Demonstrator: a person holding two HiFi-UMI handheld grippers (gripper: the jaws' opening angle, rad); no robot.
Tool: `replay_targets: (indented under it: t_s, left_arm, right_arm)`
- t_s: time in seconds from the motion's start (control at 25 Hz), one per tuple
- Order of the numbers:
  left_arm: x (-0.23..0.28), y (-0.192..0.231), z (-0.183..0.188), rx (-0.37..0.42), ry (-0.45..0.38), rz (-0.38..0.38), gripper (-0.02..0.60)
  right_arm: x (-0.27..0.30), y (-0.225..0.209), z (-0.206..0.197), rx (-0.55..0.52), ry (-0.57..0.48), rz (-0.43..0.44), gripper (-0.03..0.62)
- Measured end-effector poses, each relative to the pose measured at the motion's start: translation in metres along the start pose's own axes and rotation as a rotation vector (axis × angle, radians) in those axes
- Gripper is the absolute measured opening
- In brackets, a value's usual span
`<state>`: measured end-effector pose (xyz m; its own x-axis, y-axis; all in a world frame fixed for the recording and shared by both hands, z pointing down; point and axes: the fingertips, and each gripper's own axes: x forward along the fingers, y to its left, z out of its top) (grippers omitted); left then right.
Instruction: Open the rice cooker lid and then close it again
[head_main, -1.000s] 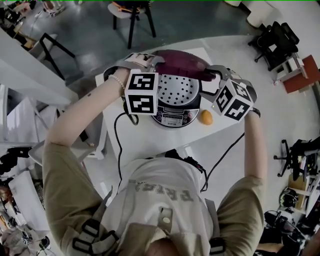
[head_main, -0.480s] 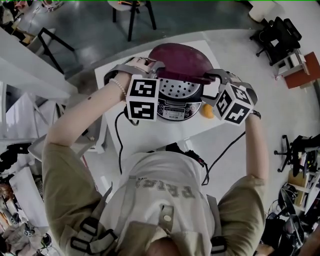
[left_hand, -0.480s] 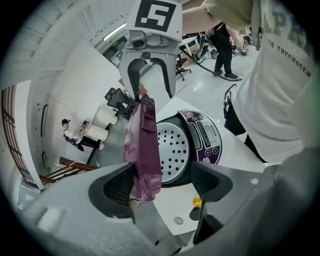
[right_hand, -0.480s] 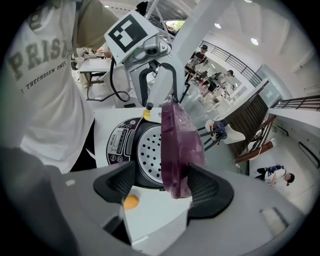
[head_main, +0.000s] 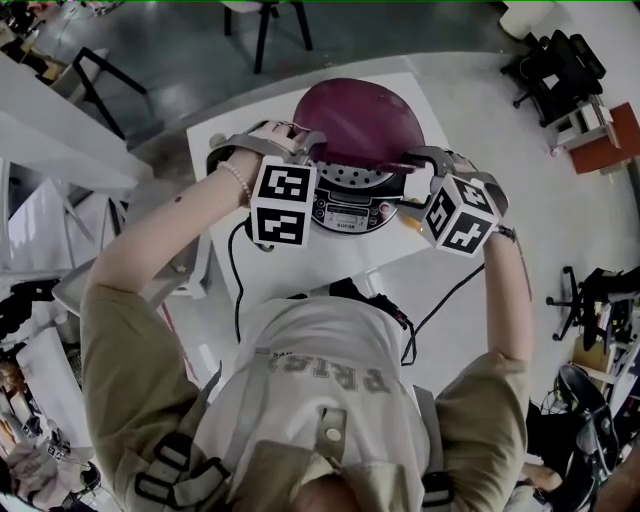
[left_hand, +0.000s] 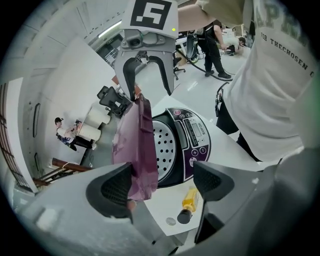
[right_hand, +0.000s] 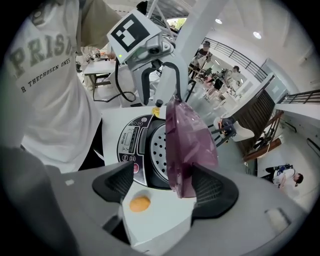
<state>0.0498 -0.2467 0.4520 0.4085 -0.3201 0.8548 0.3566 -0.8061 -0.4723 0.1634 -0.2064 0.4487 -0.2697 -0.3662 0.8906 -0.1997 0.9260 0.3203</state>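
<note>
The rice cooker (head_main: 345, 212) stands on a white table (head_main: 300, 262), its purple lid (head_main: 360, 122) tilted partway over the perforated inner plate (left_hand: 162, 147). My left gripper (head_main: 305, 143) is at the lid's left edge and my right gripper (head_main: 414, 158) at its right edge. In the left gripper view the lid (left_hand: 137, 150) rests against one pad of the left gripper (left_hand: 165, 182), the other pad well clear. In the right gripper view the lid (right_hand: 190, 145) sits by one pad of the right gripper (right_hand: 162, 185). Both pairs of jaws are opening with the lid's rim between them.
A yellow bottle (left_hand: 189, 202) lies on the table beside the cooker's front, and a small orange object (right_hand: 139, 203) lies on its other side. The power cord (head_main: 235, 285) hangs off the table's near left. A dark chair (head_main: 265, 25) stands beyond the table.
The lid has swung down toward the cooker, hiding most of the perforated plate. Both grippers have sunk with it, one on each side.
</note>
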Motion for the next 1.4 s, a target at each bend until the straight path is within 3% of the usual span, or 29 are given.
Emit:
replay_targets:
  t_s: [0.32,1.4]
  left_arm:
    - [0.011,-0.024,0.0,-0.009,-0.004,-0.07,0.442]
    - [0.04,-0.061,-0.002,-0.058,-0.016,-0.154,0.443]
  right_arm:
    - [0.013,0.02,-0.005,-0.005,0.008,0.04,0.364]
    - [0.045,0.058,-0.019,-0.002,0.029,0.135,0.393]
